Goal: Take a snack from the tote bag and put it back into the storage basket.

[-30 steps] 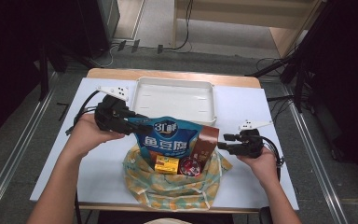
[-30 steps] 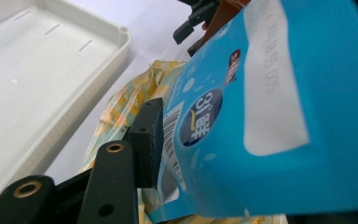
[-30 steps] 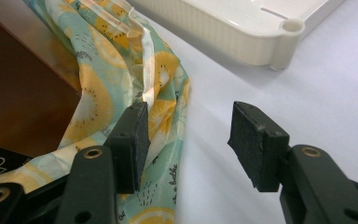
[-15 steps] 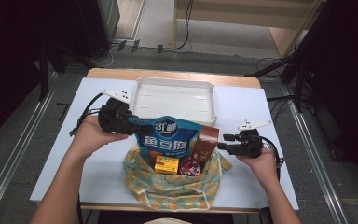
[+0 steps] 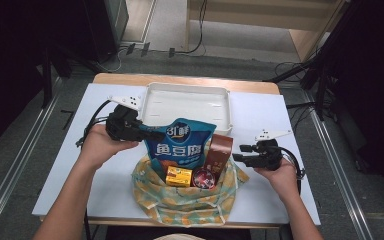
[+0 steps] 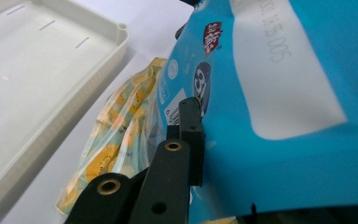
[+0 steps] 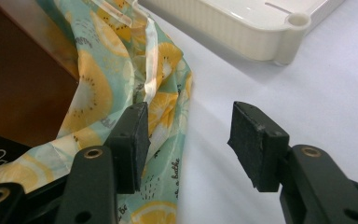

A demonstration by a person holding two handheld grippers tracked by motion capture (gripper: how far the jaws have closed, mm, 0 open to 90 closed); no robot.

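Observation:
A blue snack bag point(image 5: 180, 145) stands upright in a fruit-print cloth bag point(image 5: 185, 202), with a brown pouch point(image 5: 221, 150), a yellow box point(image 5: 178, 176) and a red round packet point(image 5: 205, 177) beside it. My left gripper point(image 5: 150, 134) reaches in from the left. Its jaws have just been closing and now pinch the blue snack bag point(image 6: 284, 93) at its edge; one pad of the left gripper point(image 6: 198, 140) presses the foil and the other is hidden behind it. My right gripper point(image 5: 237, 156) stands open beside the cloth point(image 7: 102, 93), with nothing between the pads of the right gripper point(image 7: 193, 140).
An empty white tray point(image 5: 187, 105) lies just behind the cloth bag, with its corner point(image 7: 298, 21) close to the right jaws. Everything rests on a white table point(image 5: 60, 165), and cables trail from both grippers.
The left gripper's jaws have drawn together on the blue bag's left edge. Both hands and the right gripper have stayed where they were.

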